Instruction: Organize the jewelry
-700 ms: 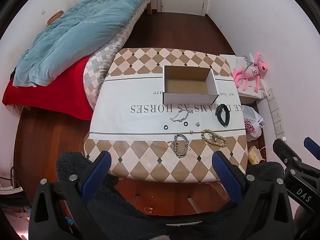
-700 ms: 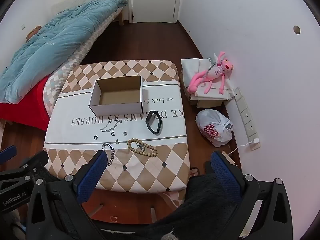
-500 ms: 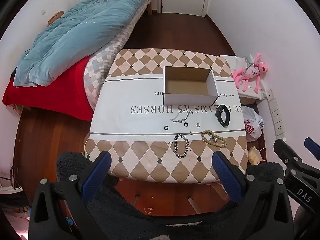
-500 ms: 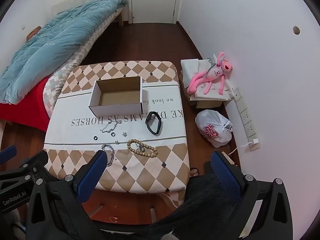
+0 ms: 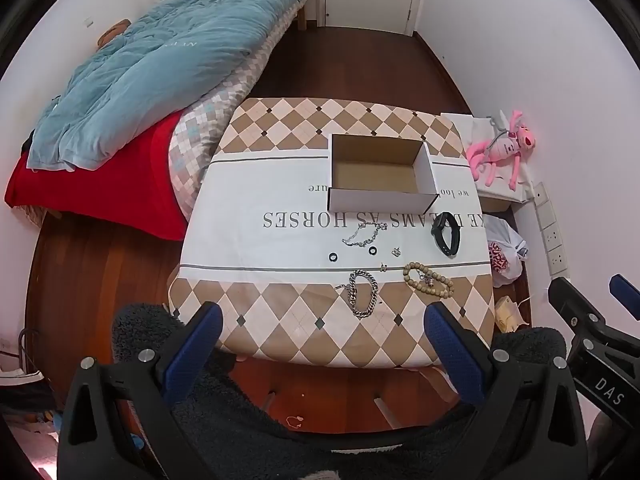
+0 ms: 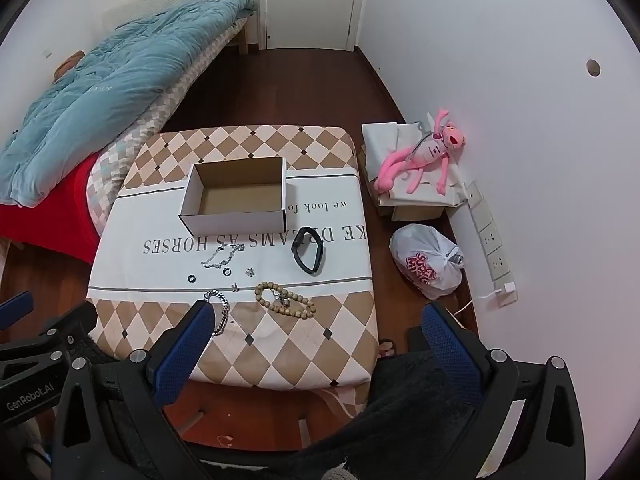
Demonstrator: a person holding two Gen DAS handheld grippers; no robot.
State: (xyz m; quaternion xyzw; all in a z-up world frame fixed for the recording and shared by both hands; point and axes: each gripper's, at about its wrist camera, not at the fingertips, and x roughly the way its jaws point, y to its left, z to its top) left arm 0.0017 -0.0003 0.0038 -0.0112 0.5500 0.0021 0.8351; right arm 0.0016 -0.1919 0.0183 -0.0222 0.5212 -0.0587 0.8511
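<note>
Nothing had been sorted at this point, judging by how things lay: the cardboard box (image 5: 382, 172) sat open and bare inside, and every piece of jewelry was out on the checked tablecloth (image 5: 280, 312).

The left gripper (image 5: 320, 344) hung above the near edge of the table with its jaws wide apart and nothing between them. Just ahead of its jaws, slightly toward the right finger, lay the silver chain bracelet (image 5: 363, 293). Beyond the right finger lay the wooden bead bracelet (image 5: 427, 278), and farther out on that side the black band (image 5: 447, 234). Straight ahead, past the chain bracelet, were 2 small black rings (image 5: 333, 257), a thin silver chain (image 5: 365, 234) and 2 tiny silver pieces (image 5: 396, 251) too small to identify. The box stood well beyond all of these, directly ahead of the open jaws.

The right gripper (image 6: 316, 336) also had its jaws spread and held nothing. In its view the silver chain bracelet was partly hidden behind its left finger, the bead bracelet (image 6: 285, 299) lay ahead between the jaws, and the band (image 6: 308, 255) sat farther out.

So all of the work was left: about 8 loose pieces still to lift and place into the box, with the nearest bracelets looking like the easiest first picks
</note>
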